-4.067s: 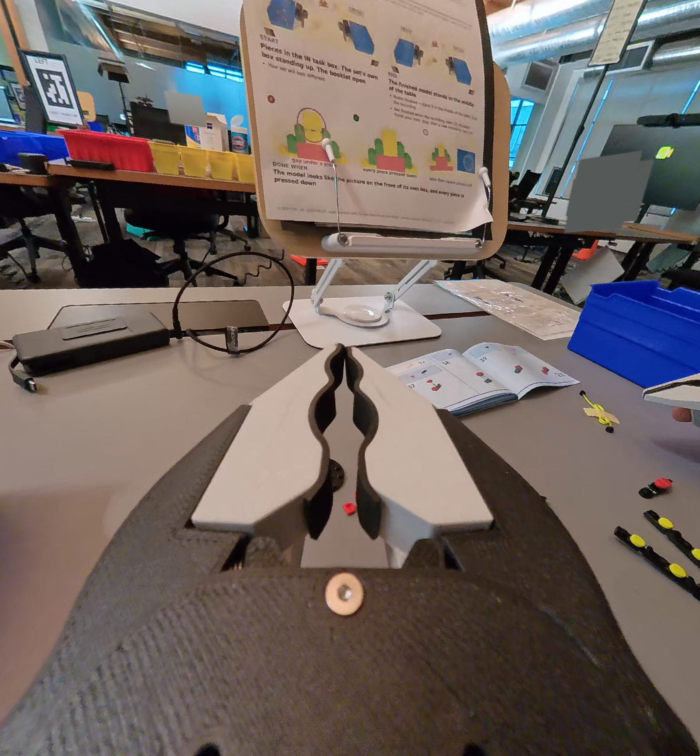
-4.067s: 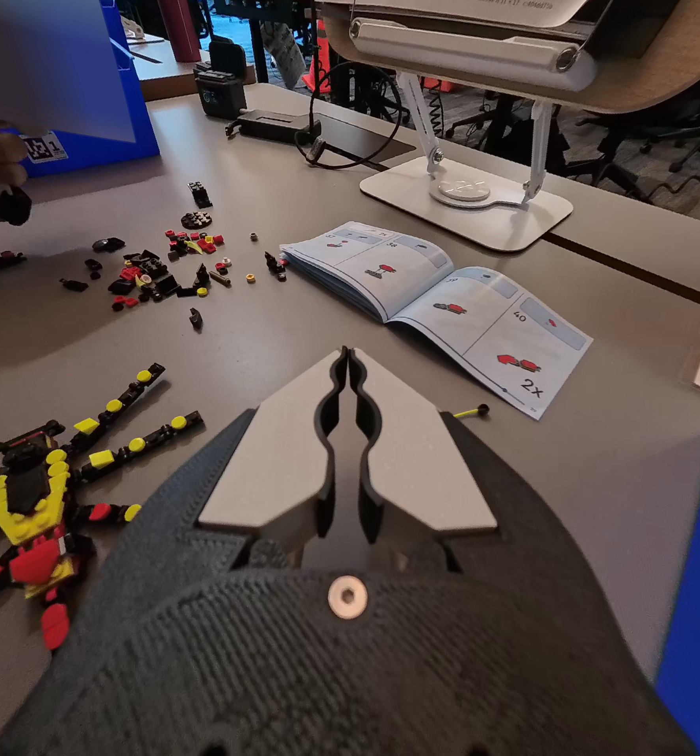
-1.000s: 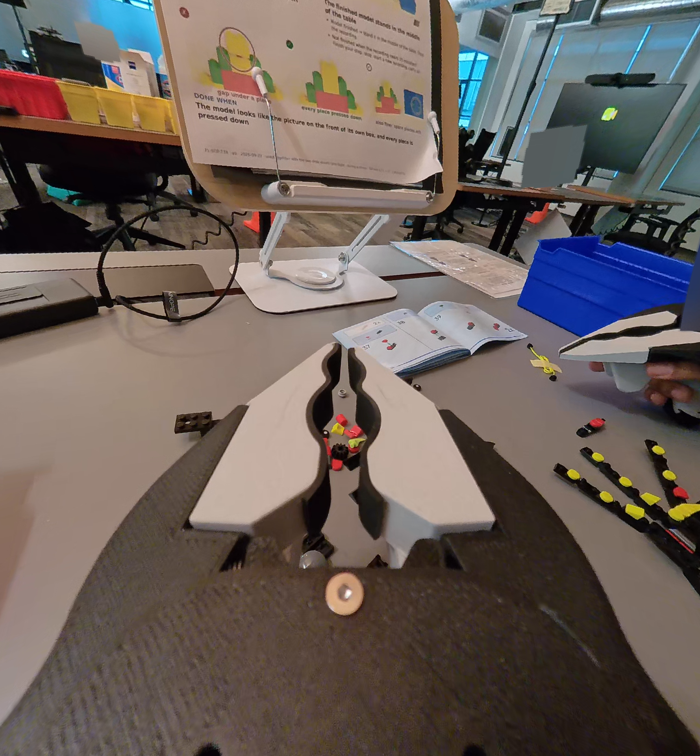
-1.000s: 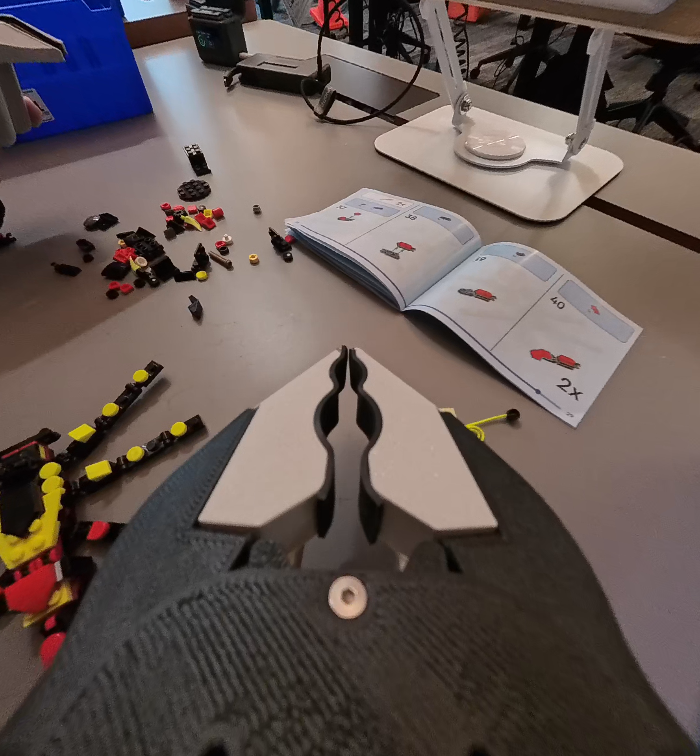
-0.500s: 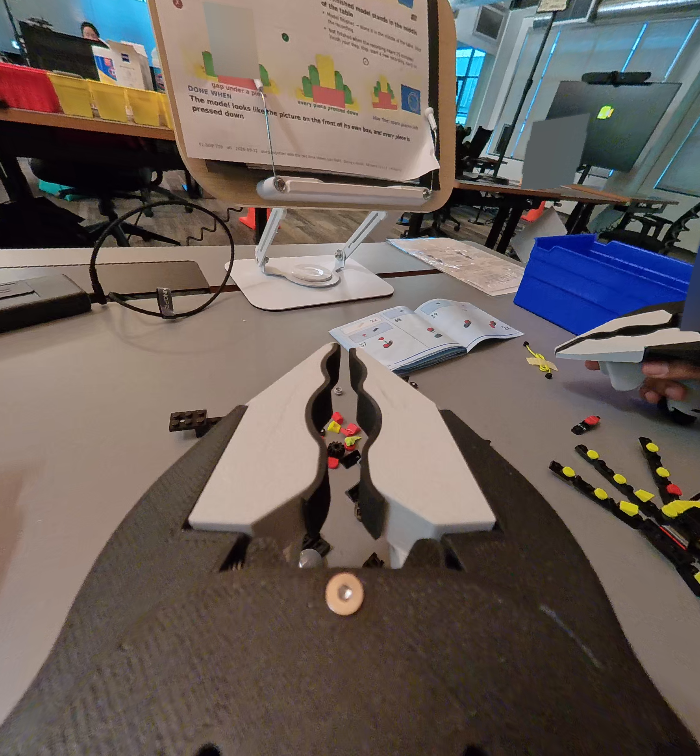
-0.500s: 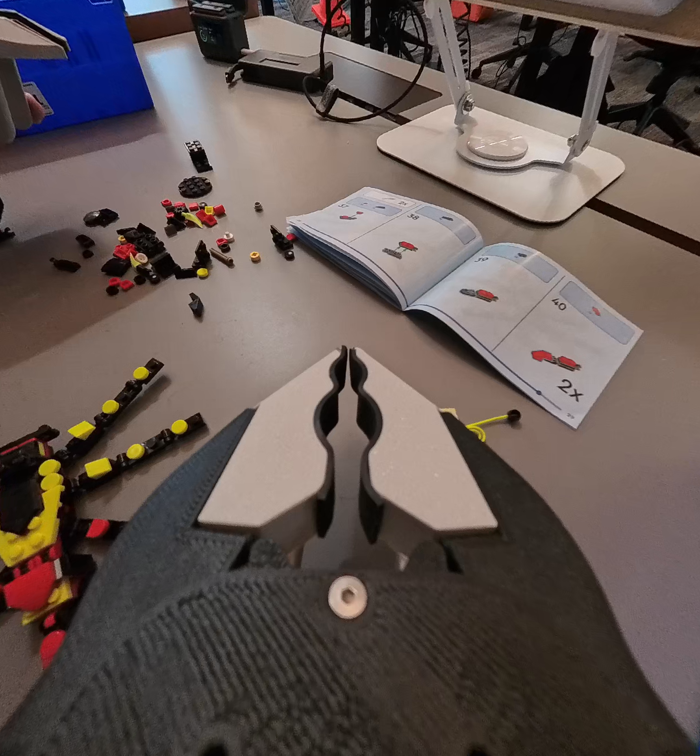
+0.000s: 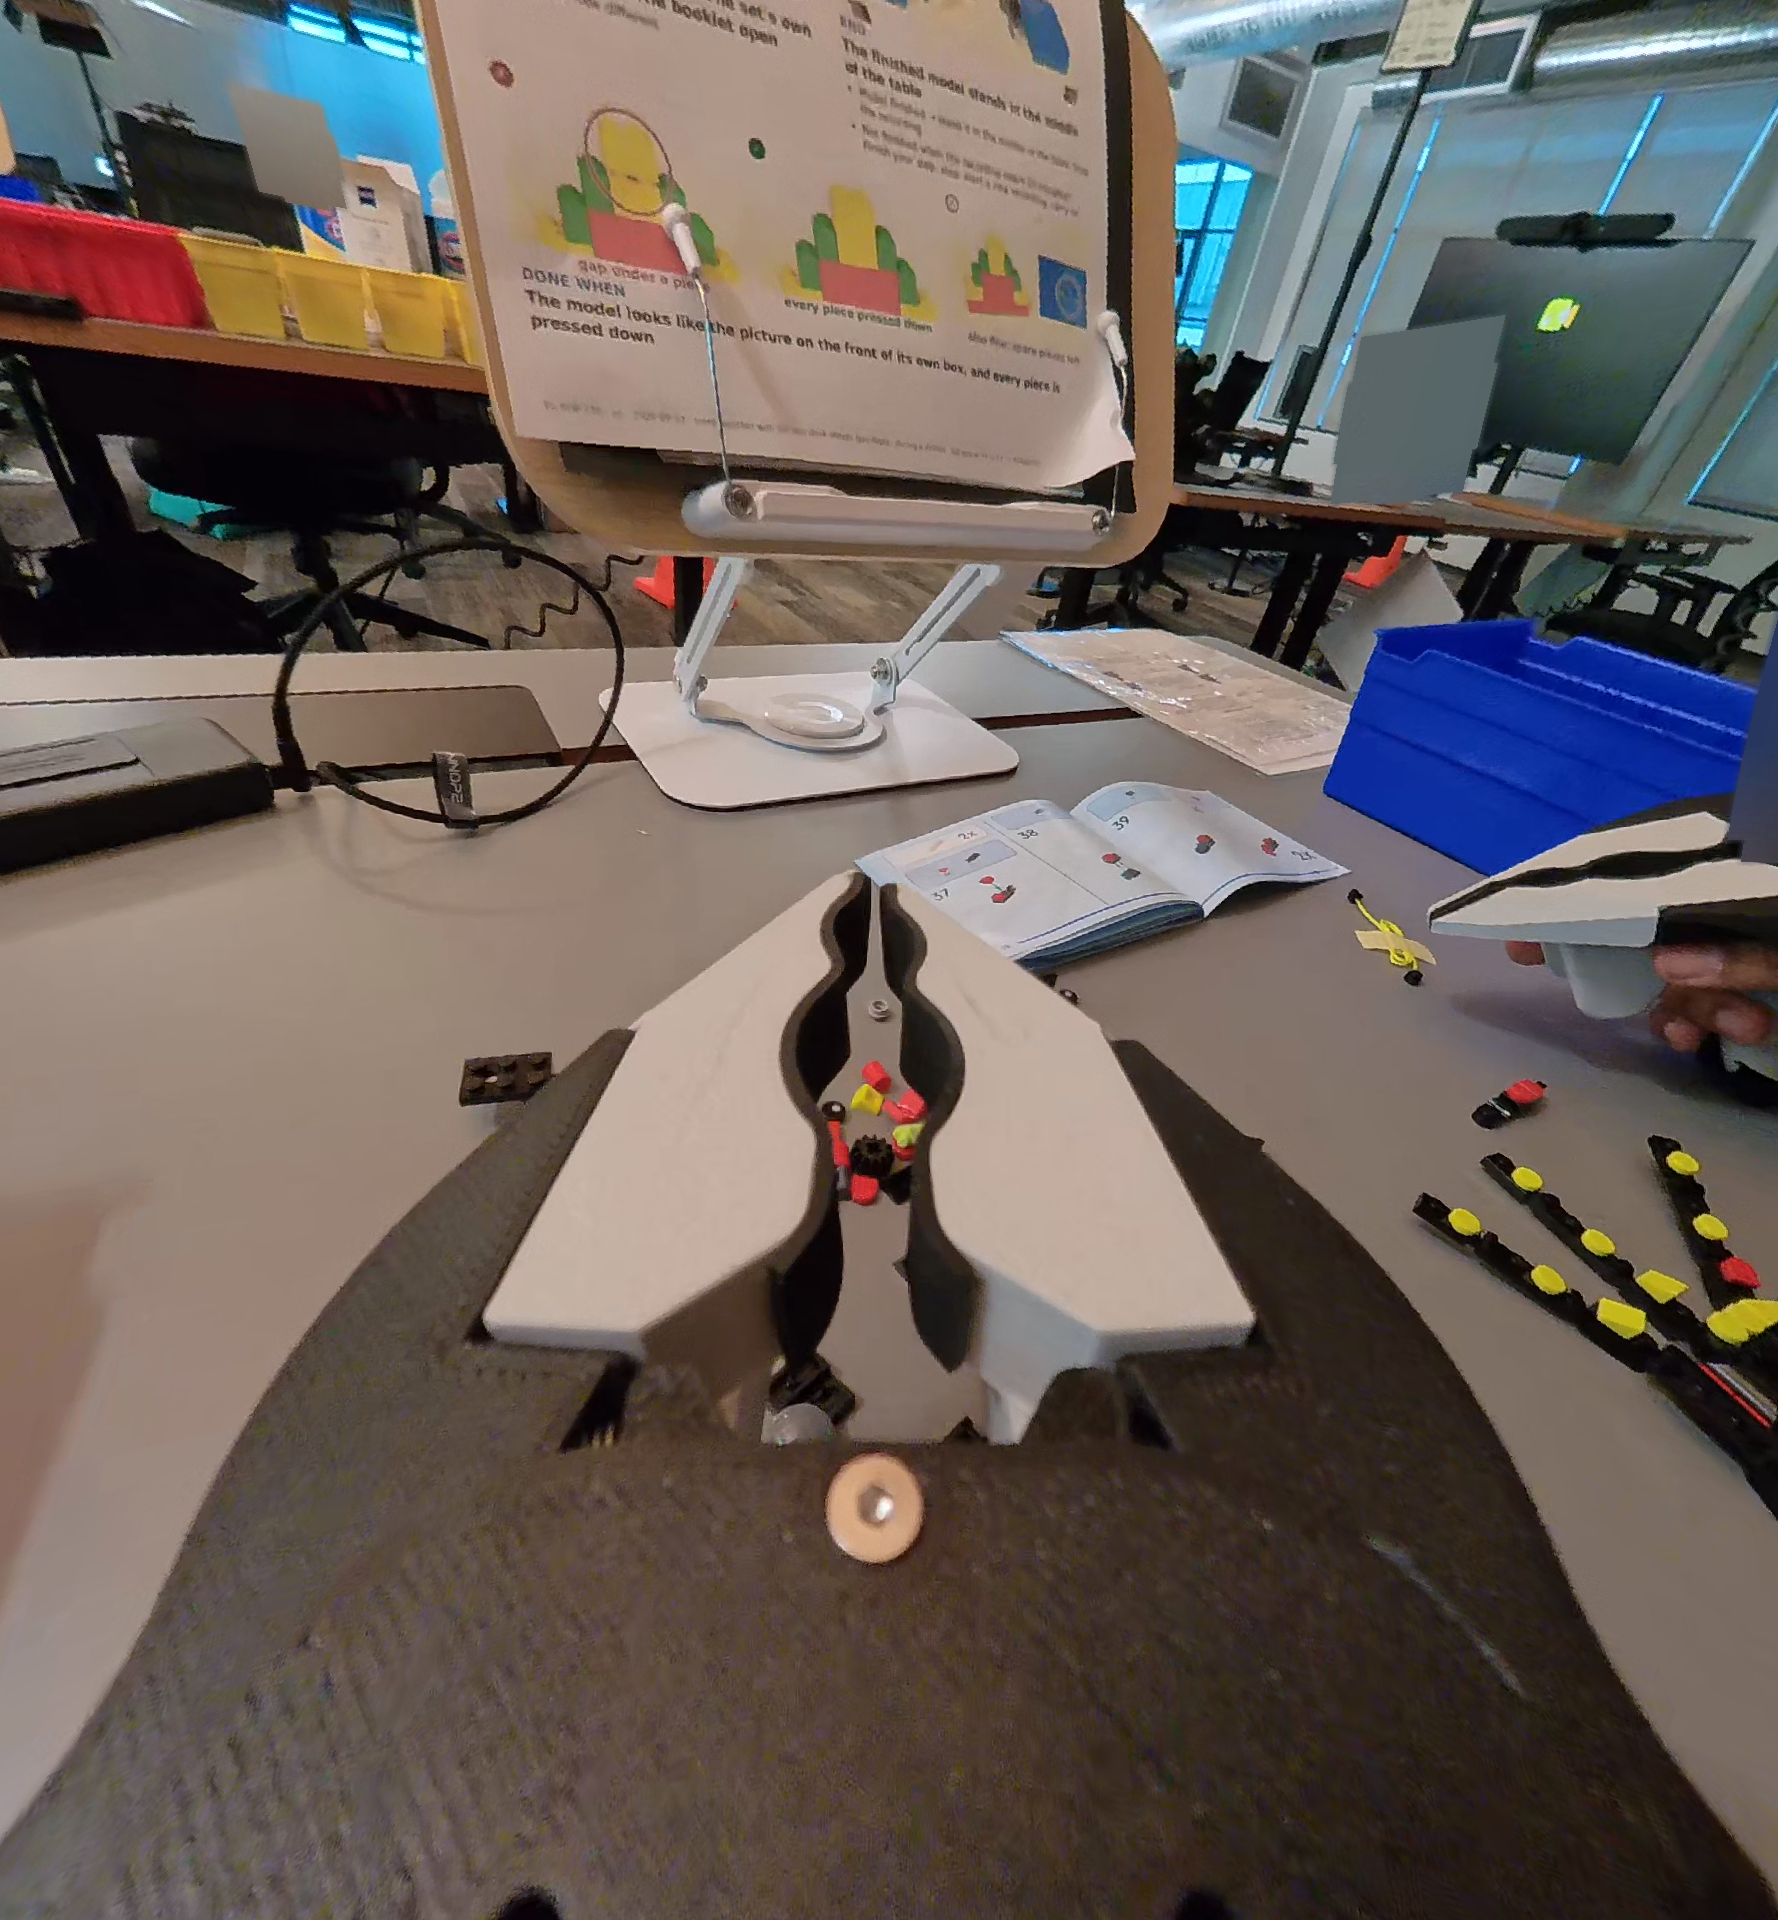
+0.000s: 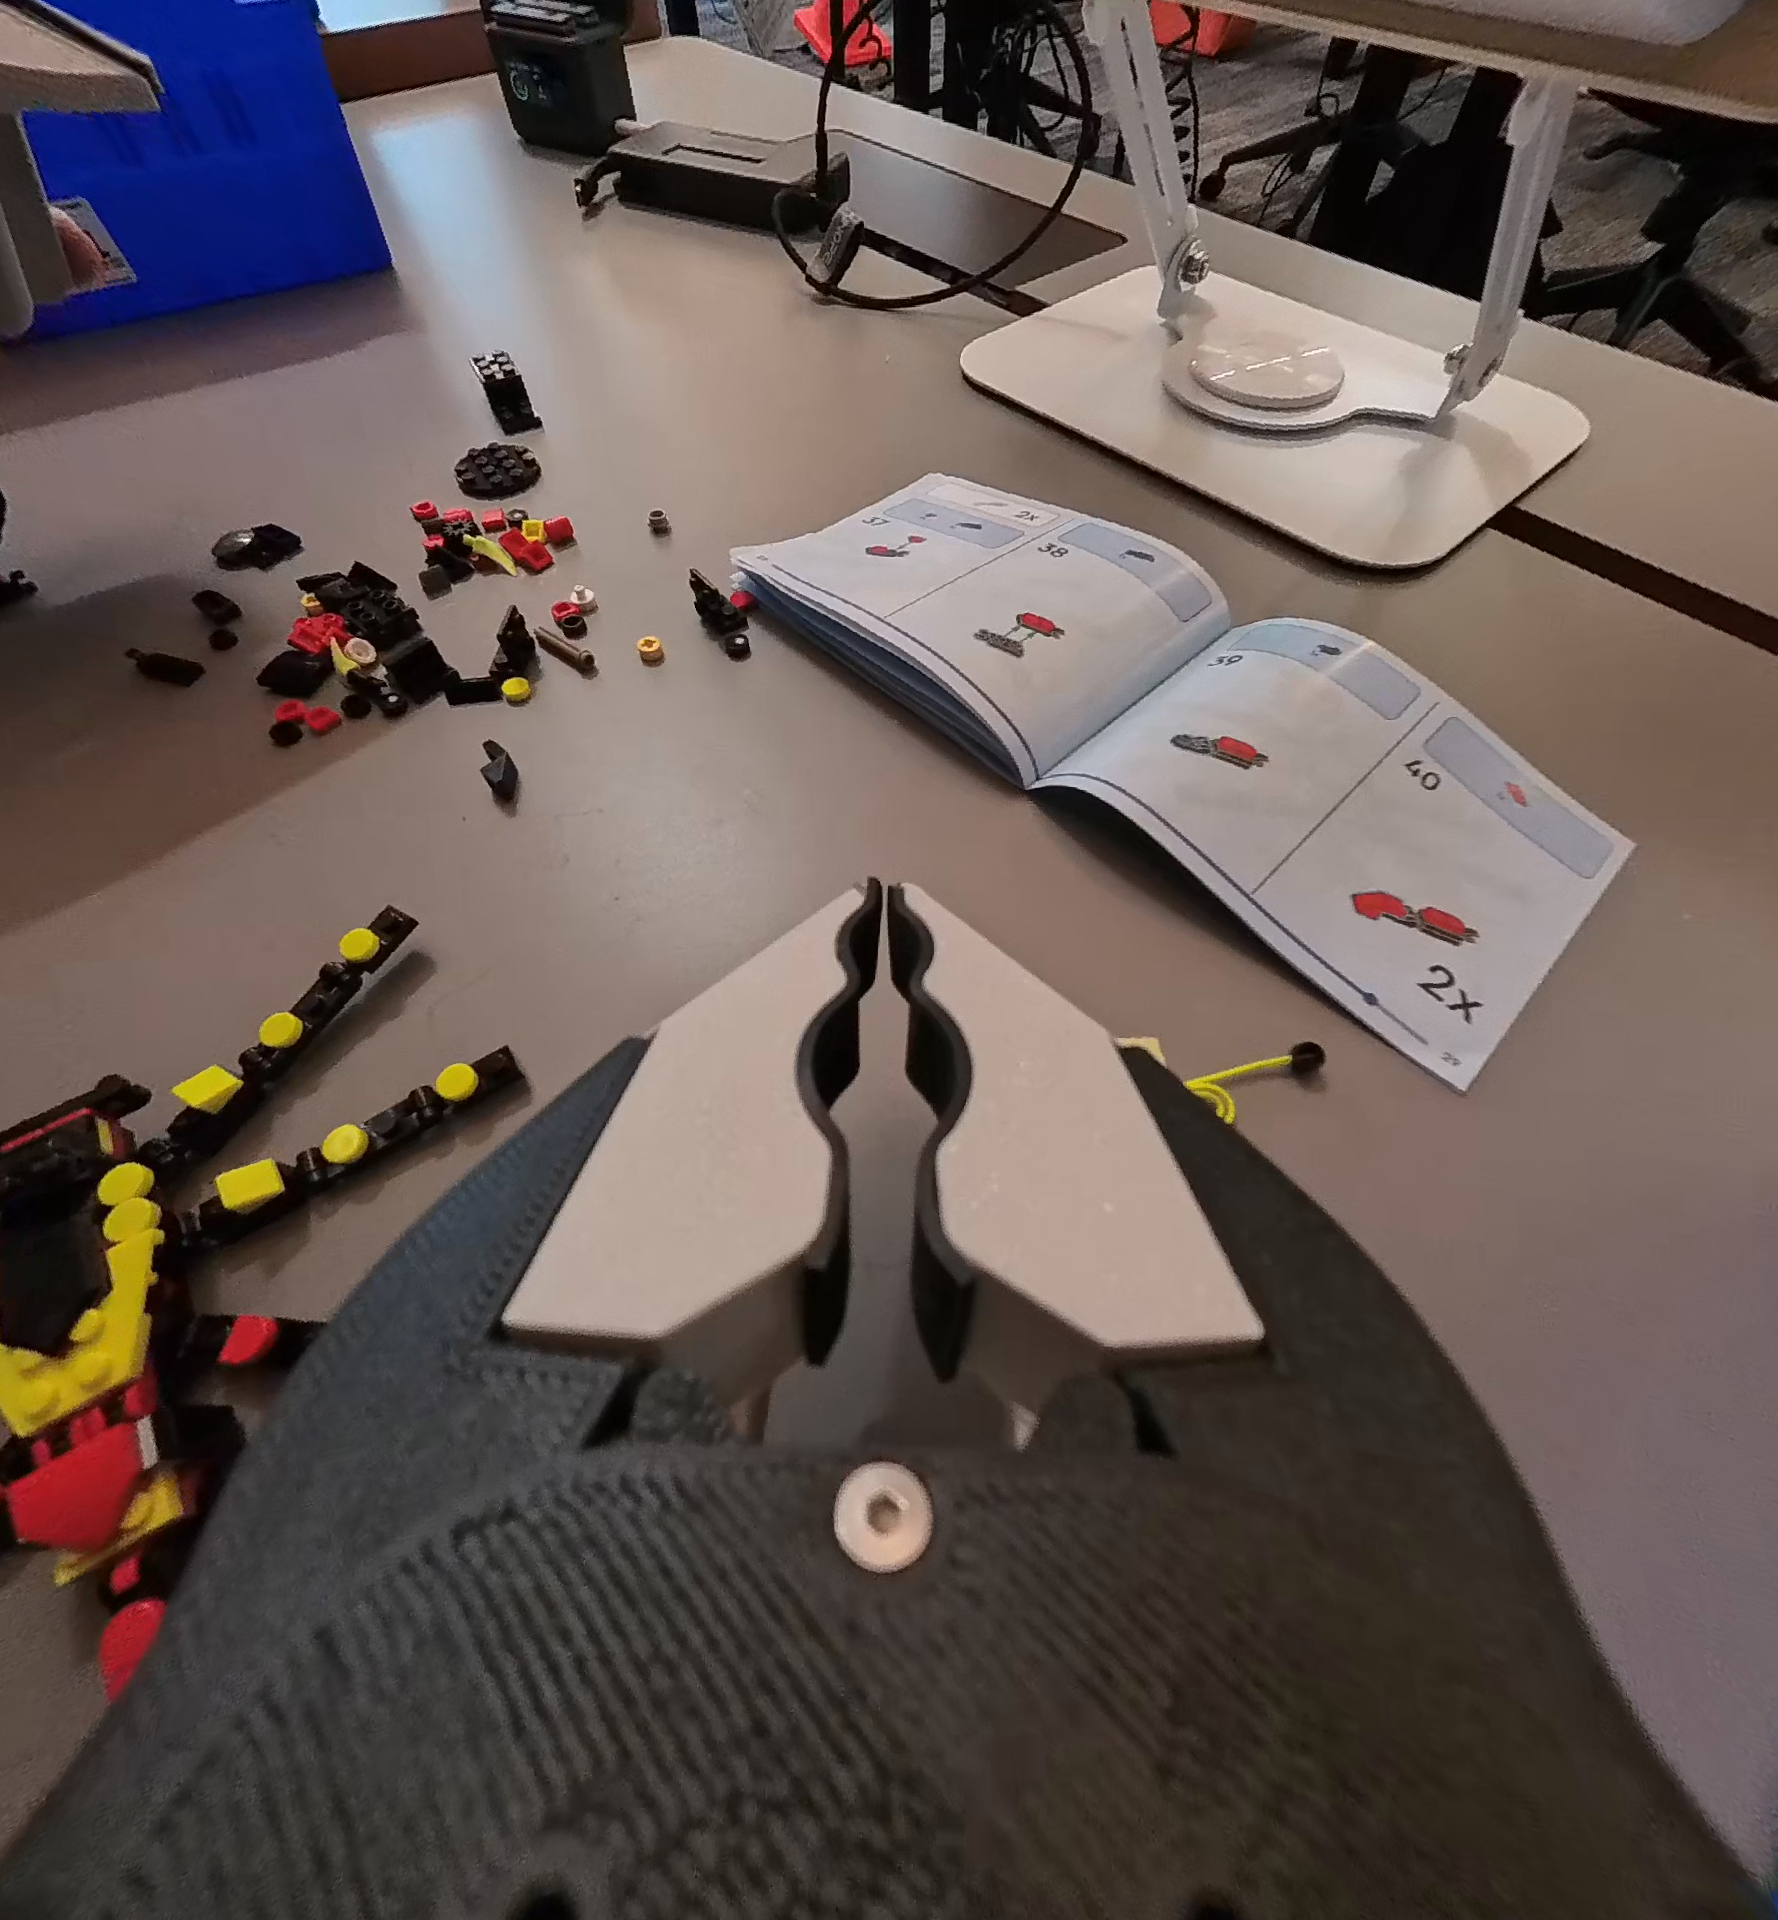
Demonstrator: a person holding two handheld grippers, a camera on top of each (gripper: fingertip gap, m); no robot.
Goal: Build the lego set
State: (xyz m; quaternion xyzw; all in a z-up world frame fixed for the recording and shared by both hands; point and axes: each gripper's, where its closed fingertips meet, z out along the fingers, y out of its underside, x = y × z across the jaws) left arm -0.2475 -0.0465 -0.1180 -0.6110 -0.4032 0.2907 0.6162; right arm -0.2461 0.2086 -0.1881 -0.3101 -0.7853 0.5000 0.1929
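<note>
The partly built model (image 8: 64,1299), black, yellow and red with long studded legs, lies on the grey table at the left of the right wrist view; its legs (image 7: 1643,1278) show at the right of the left wrist view. A scatter of small loose pieces (image 8: 397,623) lies beyond it. My left gripper (image 7: 877,896) is shut and empty, hovering over those pieces (image 7: 874,1132), which show through its gap. My right gripper (image 8: 883,894) is shut and empty, above bare table between the model and the open instruction booklet (image 8: 1176,748). It also shows in the left wrist view (image 7: 1591,894).
A white document stand base (image 7: 812,727) stands behind the booklet (image 7: 1103,868). A blue bin (image 7: 1539,727) is at the right. A black box with a looped cable (image 8: 698,177) lies at the far side. A yellow string (image 8: 1249,1070) and a black plate (image 7: 506,1075) lie loose. About 25 cm separates my left fingertips from my right. The partly built model (image 8: 64,1299) is about 15 cm from my right fingertips and 30 cm from my left.
Both grippers stay shut and hardly move; the views drift only slightly. Nothing on the table has shifted.
</note>
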